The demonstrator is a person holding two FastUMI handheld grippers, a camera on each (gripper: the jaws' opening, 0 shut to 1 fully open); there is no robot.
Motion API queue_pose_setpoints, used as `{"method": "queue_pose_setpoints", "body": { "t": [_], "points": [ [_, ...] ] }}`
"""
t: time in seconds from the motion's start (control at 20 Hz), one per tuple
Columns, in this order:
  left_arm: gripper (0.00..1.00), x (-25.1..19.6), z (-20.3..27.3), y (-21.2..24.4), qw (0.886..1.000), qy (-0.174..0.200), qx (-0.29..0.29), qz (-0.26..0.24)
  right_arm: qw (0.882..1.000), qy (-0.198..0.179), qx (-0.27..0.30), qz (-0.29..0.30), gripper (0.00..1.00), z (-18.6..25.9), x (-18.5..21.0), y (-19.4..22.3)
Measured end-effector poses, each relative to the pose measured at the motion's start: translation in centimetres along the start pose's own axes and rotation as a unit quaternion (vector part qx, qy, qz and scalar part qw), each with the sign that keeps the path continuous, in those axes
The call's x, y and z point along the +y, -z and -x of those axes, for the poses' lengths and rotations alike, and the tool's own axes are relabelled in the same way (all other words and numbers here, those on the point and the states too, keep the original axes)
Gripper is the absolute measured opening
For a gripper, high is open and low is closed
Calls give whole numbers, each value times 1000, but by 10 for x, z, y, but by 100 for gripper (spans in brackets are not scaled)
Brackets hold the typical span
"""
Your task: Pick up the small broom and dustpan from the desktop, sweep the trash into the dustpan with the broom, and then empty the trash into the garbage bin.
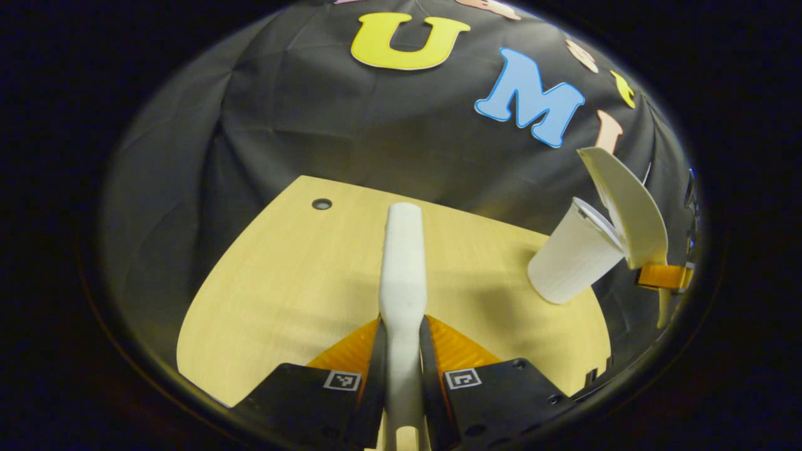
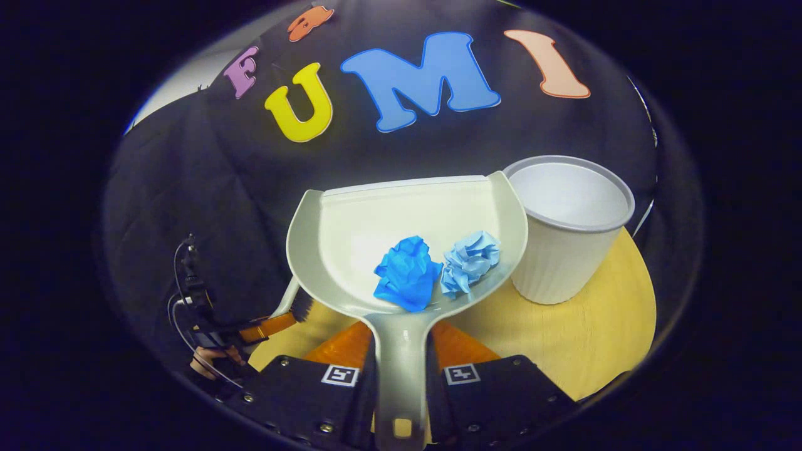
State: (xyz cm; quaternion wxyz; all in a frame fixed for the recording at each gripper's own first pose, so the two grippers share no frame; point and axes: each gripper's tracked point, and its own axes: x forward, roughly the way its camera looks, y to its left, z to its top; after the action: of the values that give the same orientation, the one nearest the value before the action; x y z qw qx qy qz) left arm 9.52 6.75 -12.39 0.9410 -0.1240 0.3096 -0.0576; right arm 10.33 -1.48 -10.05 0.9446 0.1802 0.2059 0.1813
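Observation:
My right gripper [image 2: 402, 329] is shut on the handle of the pale dustpan [image 2: 351, 232]. In the pan lie a dark blue paper ball [image 2: 407, 272] and a light blue one [image 2: 470, 260]. The pan's right edge is against the white ribbed bin [image 2: 564, 250], whose mouth stands open. My left gripper [image 1: 402, 322] is shut on the white broom [image 1: 402, 263], which points forward over the wooden desktop [image 1: 288, 269]. In the left gripper view the dustpan [image 1: 630, 207] stands tilted at the rim of the bin [image 1: 573, 257], with the right gripper [image 1: 664, 275] behind it.
In the right gripper view the left gripper [image 2: 269, 326] and the hand [image 2: 210, 360] holding it sit low at the left, with the broom's dark bristles [image 2: 304, 307] beside the pan. A round cable hole [image 1: 321, 203] lies near the desktop's far edge.

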Motion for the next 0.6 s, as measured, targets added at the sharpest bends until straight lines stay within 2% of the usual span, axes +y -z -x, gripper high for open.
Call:
{"method": "queue_pose_setpoints", "body": {
  "t": [0.1,0.25,0.5,0.6],
  "points": [
    [33,2,4,-2,1000,-1,-4,3,999,-13,-22,-37,35,2,-4,-24],
    [33,1,8,-3,1000,-5,-7,3,991,-44,-55,-113,35,3,-6,-56],
    [32,-5,13,-2,1000,-8,-8,0,971,-65,-94,-210,35,7,-31,-78],
    [32,-8,17,-3,1000,-6,-10,2,958,-77,-104,-257,35,10,-41,-81]
  ]
}}
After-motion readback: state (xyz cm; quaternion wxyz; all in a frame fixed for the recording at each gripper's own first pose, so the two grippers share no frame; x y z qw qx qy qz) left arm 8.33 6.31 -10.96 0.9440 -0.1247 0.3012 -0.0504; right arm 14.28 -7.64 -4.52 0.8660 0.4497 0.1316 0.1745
